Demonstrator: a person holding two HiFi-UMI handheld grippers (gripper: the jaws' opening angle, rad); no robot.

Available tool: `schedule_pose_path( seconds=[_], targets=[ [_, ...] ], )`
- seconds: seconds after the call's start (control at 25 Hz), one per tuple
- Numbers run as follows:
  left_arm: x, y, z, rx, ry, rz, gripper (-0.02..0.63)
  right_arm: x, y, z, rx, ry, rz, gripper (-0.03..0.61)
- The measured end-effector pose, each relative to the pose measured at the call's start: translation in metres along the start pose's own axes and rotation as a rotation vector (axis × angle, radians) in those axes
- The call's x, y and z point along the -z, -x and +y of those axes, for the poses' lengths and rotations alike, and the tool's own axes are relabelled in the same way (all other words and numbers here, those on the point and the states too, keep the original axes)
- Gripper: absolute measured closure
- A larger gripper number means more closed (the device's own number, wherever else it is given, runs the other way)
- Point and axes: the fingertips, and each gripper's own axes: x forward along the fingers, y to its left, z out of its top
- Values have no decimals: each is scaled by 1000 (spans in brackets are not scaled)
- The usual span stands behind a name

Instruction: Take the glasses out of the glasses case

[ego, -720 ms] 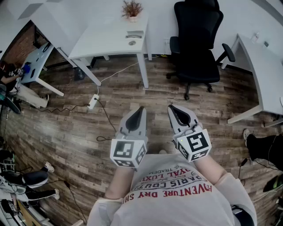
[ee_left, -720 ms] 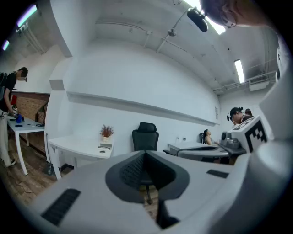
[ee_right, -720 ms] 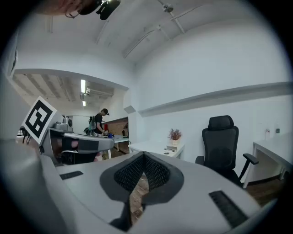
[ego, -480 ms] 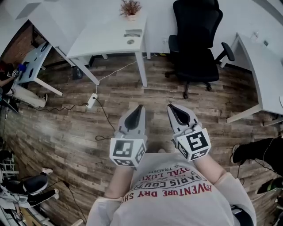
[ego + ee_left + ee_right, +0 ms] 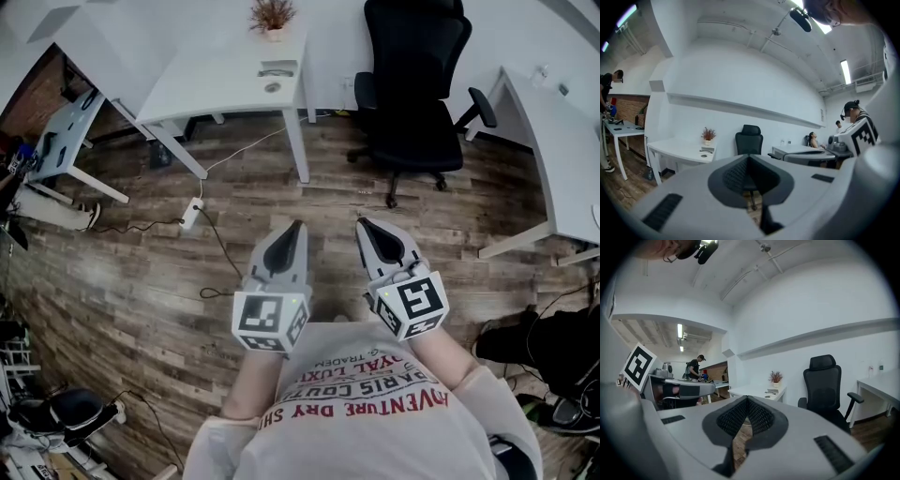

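Both grippers are held side by side in front of the person's chest, pointing out over the wooden floor. My left gripper (image 5: 298, 226) (image 5: 748, 157) has its jaws together with nothing between them. My right gripper (image 5: 360, 223) (image 5: 747, 399) is likewise shut and empty. Far ahead stands a white table (image 5: 216, 94) (image 5: 679, 154) (image 5: 750, 392) with a small dark flat object (image 5: 277, 67) and a round item (image 5: 273, 87) on it. They are too small to tell whether one is the glasses case. No glasses are visible.
A potted plant (image 5: 273, 17) sits at the table's far edge. A black office chair (image 5: 416, 84) stands to its right, with another white desk (image 5: 562, 159) at the right. A power strip and cable (image 5: 192, 214) lie on the floor. People's legs show at the right (image 5: 553, 342) and left edges.
Both grippers have stayed where they were, still shut. A person's dark legs have come further into the picture at the right edge, and the figures at the left edge have shifted.
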Motion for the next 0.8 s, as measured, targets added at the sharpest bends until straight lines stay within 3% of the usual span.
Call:
schedule_pose_path(
  seconds=[0.48,0.8],
  targets=[
    [22,-18,45,-16,48,67,606,21,-47,0,-12,-67,57,566],
    [1,-82,126,29,64,59,606,5,-142,-15,48,-61,74,566]
  ],
)
